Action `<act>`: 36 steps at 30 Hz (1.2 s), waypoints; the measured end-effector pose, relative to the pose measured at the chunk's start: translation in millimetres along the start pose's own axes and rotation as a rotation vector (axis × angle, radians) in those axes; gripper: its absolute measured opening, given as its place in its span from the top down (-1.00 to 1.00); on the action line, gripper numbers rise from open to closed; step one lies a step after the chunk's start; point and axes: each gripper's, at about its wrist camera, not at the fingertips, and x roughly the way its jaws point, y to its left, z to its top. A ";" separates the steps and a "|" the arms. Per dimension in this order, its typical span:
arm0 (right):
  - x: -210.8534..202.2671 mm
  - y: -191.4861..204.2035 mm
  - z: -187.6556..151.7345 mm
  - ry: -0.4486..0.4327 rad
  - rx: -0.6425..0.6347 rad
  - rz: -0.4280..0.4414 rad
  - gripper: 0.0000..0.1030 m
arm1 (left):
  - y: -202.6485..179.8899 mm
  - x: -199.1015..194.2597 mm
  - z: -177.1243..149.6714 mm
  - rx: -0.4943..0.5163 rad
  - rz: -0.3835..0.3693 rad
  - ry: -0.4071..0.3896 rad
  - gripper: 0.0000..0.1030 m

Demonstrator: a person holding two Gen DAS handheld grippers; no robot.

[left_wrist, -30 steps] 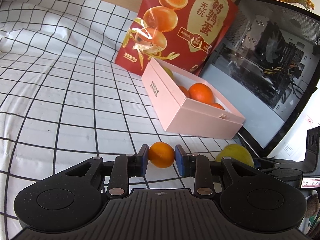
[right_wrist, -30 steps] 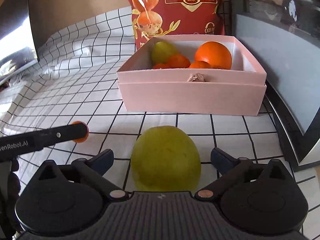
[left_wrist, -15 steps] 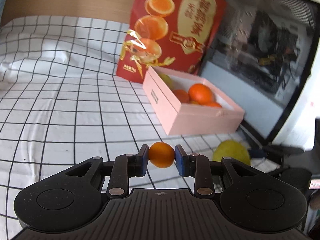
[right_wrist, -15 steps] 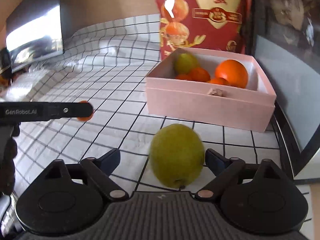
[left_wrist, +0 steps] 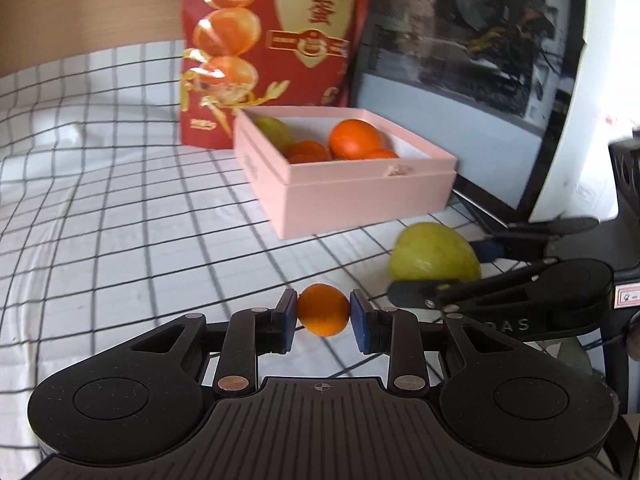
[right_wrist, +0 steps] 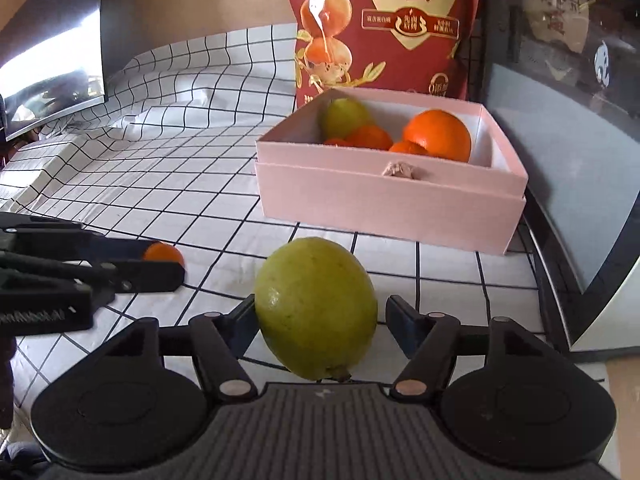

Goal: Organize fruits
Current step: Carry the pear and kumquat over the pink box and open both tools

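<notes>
A checked cloth (left_wrist: 120, 240) is spread over the bench, and a pink box (right_wrist: 384, 200) is set open on it, near a red bag (right_wrist: 384, 20), so that fruit can be dropped in; several oranges and a green fruit are already held inside. A green fruit (right_wrist: 316, 304) lies between the closing jaws of the right tool (right_wrist: 320, 316), one pad not yet touching. A small orange (left_wrist: 323, 310) is clamped by the left tool (left_wrist: 323, 316), probably for carrying to the box.
</notes>
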 end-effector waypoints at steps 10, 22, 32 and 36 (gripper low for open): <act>-6.6 0.5 -0.5 0.010 -0.016 0.005 -0.14 | 1.0 6.5 5.9 -0.017 -0.049 0.003 0.36; -50.1 -22.2 107.1 -0.234 0.051 -0.076 -0.13 | 31.7 55.5 116.2 -0.188 -0.120 -0.146 0.35; -8.4 -32.8 166.7 -0.248 0.084 -0.204 -0.13 | 30.7 95.9 118.0 -0.104 -0.033 -0.136 0.31; 13.3 -36.4 167.9 -0.213 0.100 -0.200 -0.14 | 58.1 67.8 109.1 -0.189 -0.030 -0.195 0.31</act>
